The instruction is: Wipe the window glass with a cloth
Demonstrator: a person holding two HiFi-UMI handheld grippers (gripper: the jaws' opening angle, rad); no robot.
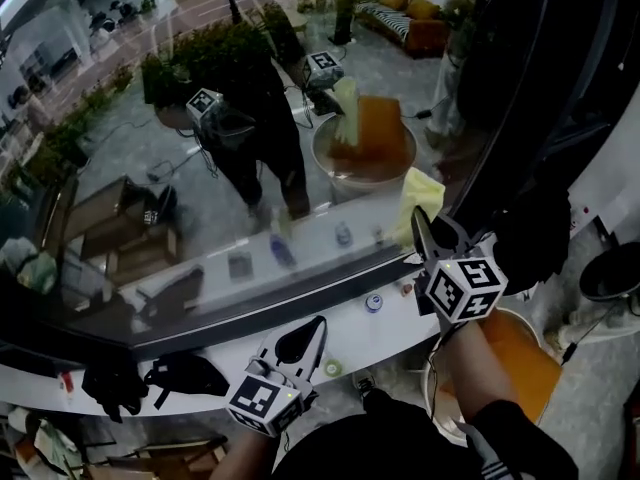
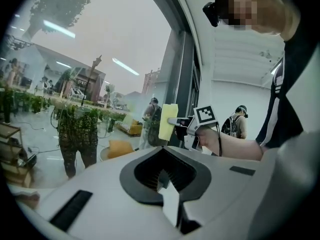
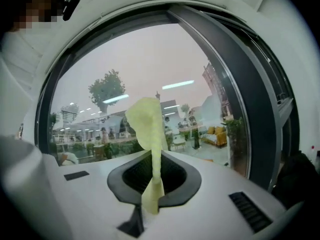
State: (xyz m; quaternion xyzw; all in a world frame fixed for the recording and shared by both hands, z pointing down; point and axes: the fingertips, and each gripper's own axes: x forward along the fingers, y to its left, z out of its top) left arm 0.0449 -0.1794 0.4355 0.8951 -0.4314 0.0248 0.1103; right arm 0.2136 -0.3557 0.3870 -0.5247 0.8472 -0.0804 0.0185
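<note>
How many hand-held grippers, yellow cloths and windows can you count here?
Hand-held grippers: 2 (left hand-held gripper, right hand-held gripper)
Yellow cloths: 1 (cloth, pinched in the right one)
Windows: 1 (window)
Total: 4

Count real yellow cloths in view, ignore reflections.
1: the yellow cloth, pinched in the right gripper, beside the window glass. The yellow shape higher in the glass is its reflection. The left gripper holds none.
</note>
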